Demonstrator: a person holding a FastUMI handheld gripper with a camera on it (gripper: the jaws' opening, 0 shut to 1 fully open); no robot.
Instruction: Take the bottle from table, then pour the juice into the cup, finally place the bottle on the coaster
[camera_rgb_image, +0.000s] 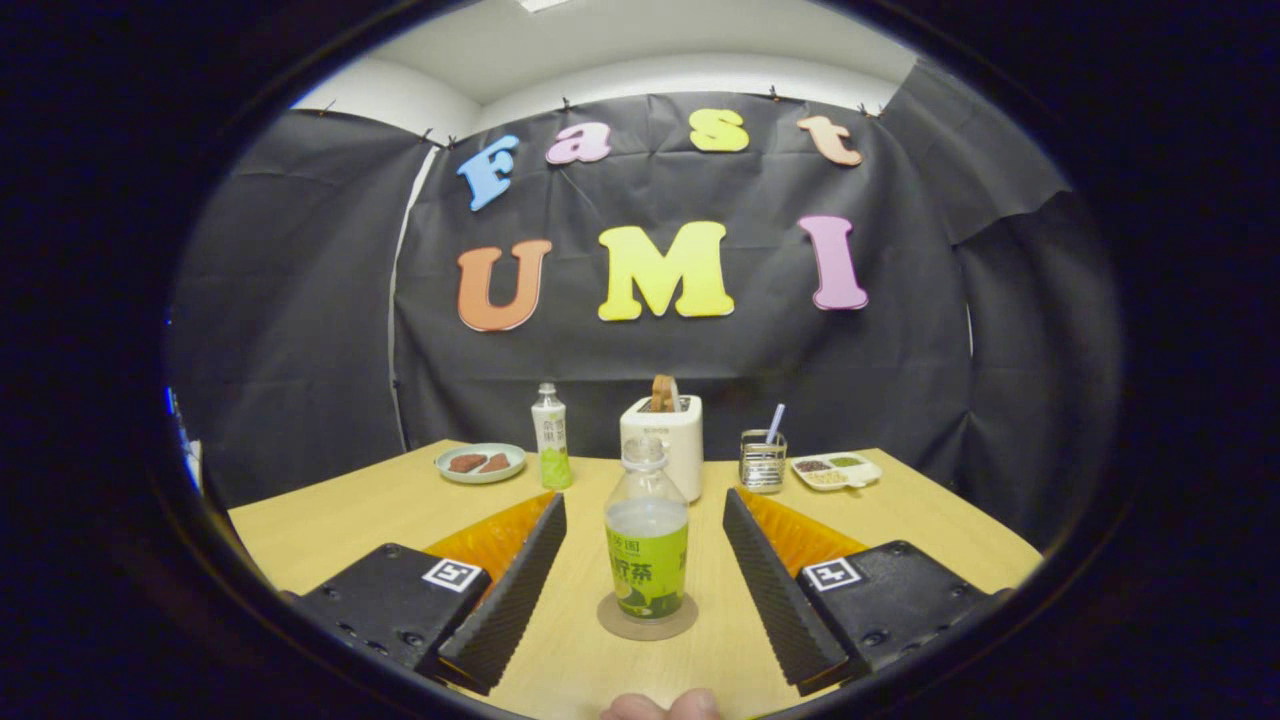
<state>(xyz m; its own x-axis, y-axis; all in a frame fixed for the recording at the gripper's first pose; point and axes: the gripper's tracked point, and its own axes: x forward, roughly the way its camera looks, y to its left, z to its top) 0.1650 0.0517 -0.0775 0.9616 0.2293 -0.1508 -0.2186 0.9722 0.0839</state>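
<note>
— Two fingers, spread wide: the gripper (645, 570) stands open, its ribbed pads either side of the bottle (647, 545) with bare table (330, 510) showing in each gap. Nothing is clamped.

— So the bottle is free?

— Free and upright. It stands between the fingers, uncapped as far as I can tell, with pale liquid up to about its shoulder, and its base sits squarely on the round coaster (647, 618).

— Then the last step looks finished.

— I'd judge so: bottle on coaster, gripper not touching it. Whether the pouring got done I can't confirm, since I can't pick out a cup for certain among the things farther back.

— What is back there?

— Beyond the fingertips, a white toaster (668, 440) with a slice of bread in it, directly behind the bottle. To its left a second bottle (551, 440), capped, and a green plate (481, 462) with two brown pieces. To its right a wire holder (763, 462) with something like a straw in it, then a divided tray (836, 470).

— Anything left to do?

— Judging from this, only backing the gripper straight away without knocking the bottle.
</note>
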